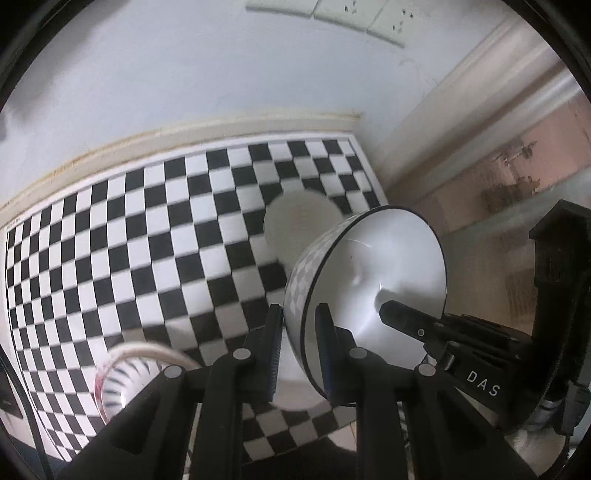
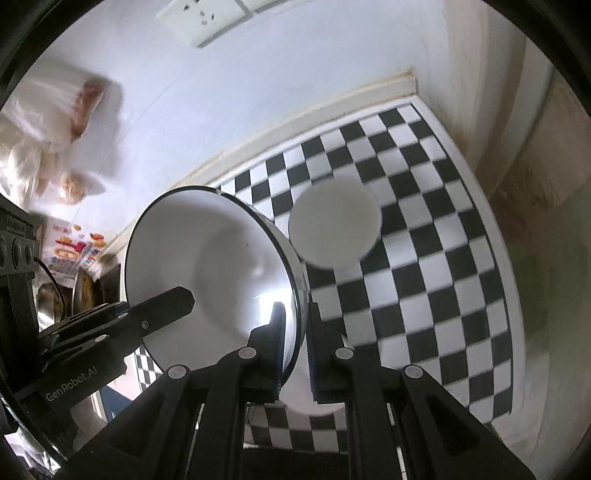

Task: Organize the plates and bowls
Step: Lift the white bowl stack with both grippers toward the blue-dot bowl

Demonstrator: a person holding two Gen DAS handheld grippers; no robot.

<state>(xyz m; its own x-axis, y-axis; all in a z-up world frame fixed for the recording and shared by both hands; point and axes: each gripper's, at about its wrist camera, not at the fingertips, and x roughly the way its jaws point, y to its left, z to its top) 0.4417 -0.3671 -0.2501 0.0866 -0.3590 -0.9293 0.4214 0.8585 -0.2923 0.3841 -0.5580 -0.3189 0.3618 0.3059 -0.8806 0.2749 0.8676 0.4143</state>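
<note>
A white bowl (image 1: 380, 258) with a thin black rim and a grey checked outside hangs tilted above the checkered mat (image 1: 110, 258). My left gripper (image 1: 299, 314) is shut on its rim wall, one pad outside and one inside. My right gripper (image 2: 297, 314) is shut on the opposite side of the same bowl (image 2: 207, 251). Each view also shows one of the other gripper's fingers (image 1: 402, 317) (image 2: 166, 302) reaching inside the bowl. A small white bowl (image 1: 299, 225) (image 2: 334, 225) sits on the mat (image 2: 443, 258) beyond.
A clear glass bowl (image 1: 136, 373) with dark stripes and a reddish rim stands at the mat's near left. Something round and white (image 2: 306, 395) lies under the grippers. The wall with sockets (image 1: 332, 11) backs the counter. White bags (image 2: 48, 122), packets and a pan (image 2: 85, 291) crowd the left.
</note>
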